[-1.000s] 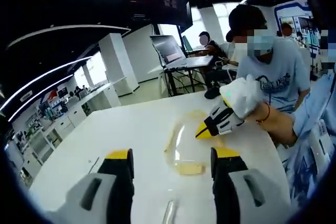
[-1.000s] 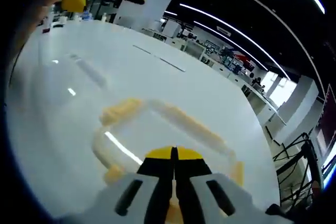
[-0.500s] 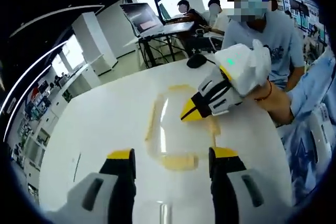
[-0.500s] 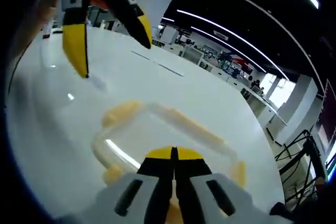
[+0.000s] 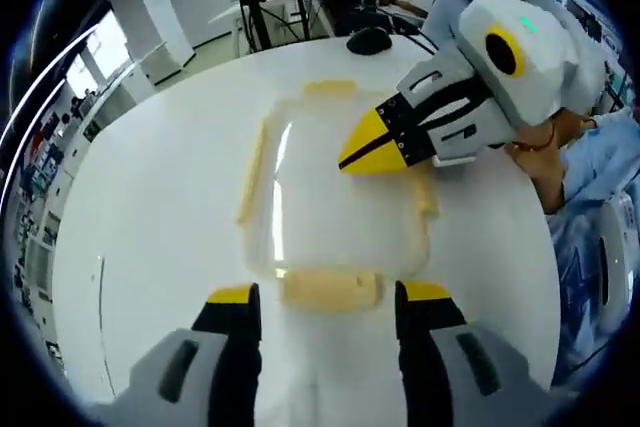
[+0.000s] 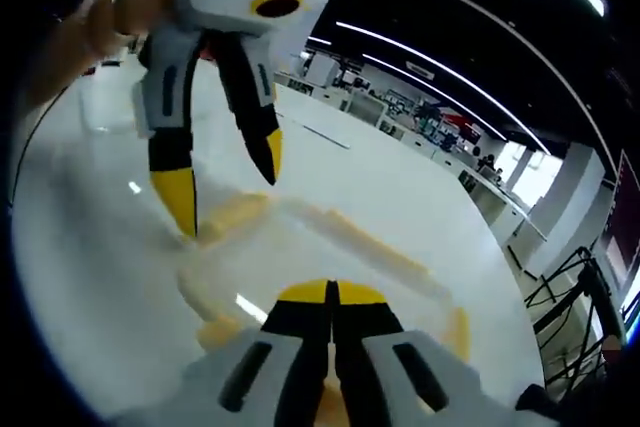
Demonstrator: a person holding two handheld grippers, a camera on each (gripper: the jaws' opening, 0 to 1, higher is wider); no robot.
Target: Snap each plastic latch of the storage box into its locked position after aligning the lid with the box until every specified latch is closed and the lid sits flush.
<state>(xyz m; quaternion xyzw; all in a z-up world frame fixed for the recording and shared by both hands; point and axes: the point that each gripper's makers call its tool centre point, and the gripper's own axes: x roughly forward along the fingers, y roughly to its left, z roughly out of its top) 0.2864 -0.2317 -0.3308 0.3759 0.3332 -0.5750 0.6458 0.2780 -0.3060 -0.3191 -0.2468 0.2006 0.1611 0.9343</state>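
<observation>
A clear storage box (image 5: 330, 197) with pale yellow latches lies on the white table (image 5: 150, 197), its lid on. My left gripper (image 5: 328, 297) is open, and the near end latch (image 5: 330, 287) sits between its two jaws. My right gripper (image 5: 355, 155) comes in from the right, shut, with its yellow tip over the lid. In the right gripper view my right gripper (image 6: 333, 295) is shut, low over the box (image 6: 330, 247). The left gripper (image 6: 225, 187) hangs open over the far end latch (image 6: 235, 212).
A small black object (image 5: 368, 39) lies at the far table edge. Several people sit behind it. A hand (image 5: 545, 132) holds the right gripper at the right table edge. Bare tabletop lies left of the box.
The left gripper has come in close over the box, so the end latch now lies between its jaws. The right gripper has stayed shut over the lid.
</observation>
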